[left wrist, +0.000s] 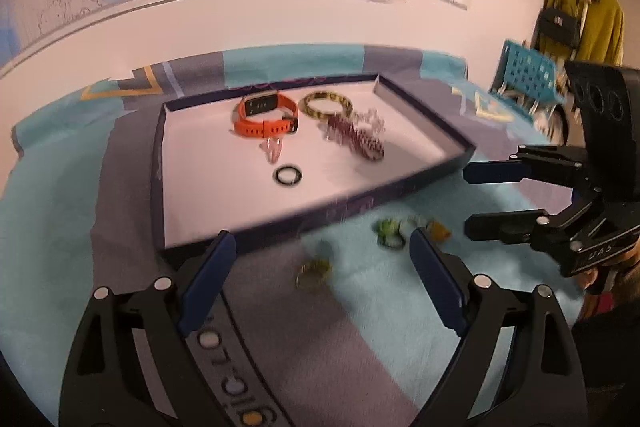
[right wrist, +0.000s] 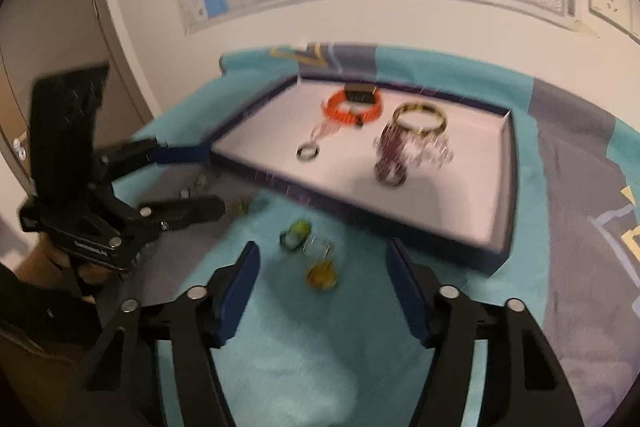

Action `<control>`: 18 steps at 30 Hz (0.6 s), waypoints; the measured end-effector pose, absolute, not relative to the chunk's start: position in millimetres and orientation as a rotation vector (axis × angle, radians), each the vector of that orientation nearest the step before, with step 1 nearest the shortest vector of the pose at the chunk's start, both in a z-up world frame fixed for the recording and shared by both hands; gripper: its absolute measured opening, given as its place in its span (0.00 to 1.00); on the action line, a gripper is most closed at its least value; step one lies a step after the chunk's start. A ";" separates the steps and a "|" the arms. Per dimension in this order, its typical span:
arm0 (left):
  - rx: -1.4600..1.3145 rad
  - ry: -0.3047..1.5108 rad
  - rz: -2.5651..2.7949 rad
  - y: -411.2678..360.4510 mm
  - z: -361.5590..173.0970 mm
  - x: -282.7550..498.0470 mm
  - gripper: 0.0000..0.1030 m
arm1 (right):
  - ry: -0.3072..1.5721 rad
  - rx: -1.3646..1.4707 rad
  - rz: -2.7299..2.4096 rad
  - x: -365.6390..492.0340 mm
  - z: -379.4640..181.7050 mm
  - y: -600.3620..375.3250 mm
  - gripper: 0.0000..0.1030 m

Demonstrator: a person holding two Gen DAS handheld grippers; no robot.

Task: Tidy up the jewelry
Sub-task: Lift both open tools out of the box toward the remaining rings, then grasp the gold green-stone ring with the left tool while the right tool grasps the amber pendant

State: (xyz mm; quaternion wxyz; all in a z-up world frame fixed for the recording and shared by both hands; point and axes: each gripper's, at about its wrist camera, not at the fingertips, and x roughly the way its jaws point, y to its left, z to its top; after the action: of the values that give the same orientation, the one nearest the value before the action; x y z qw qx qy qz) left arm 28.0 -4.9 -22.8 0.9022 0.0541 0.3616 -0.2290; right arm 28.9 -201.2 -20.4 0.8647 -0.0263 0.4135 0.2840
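Observation:
A shallow tray (left wrist: 208, 203) with dark blue walls holds an orange watch (left wrist: 266, 117), a yellow-and-black bangle (left wrist: 328, 103), a dark red beaded bracelet (left wrist: 358, 139), a clear crystal bracelet (left wrist: 370, 119) and a black ring (left wrist: 287, 175). Loose on the cloth in front of it lie a gold ring (left wrist: 314, 273), a green ring (left wrist: 388, 233) and an orange-yellow ring (left wrist: 438, 229). My left gripper (left wrist: 322, 239) is open over the gold ring, nothing between its pads. My right gripper (right wrist: 322, 249) is open above the green ring (right wrist: 296, 235) and the yellow ring (right wrist: 322, 273), touching neither.
A teal and grey cloth (left wrist: 380, 307) covers the table, which stands against a wall with a map. A blue plastic basket (left wrist: 528, 71) sits at the back right, with a yellow garment and a black bag (left wrist: 558, 25) hanging behind it. The two grippers are close side by side.

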 end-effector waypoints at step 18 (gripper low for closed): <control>0.135 0.893 -0.429 -14.1 -48.1 35.5 0.51 | 0.939 -0.025 0.560 30.5 -46.0 -192.6 0.26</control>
State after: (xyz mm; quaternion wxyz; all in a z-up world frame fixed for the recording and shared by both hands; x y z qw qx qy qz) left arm 35.5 -14.1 -48.1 0.8775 0.0647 0.4282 -0.2058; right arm 30.5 -192.6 -46.0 0.8542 -0.0118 0.4464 0.2663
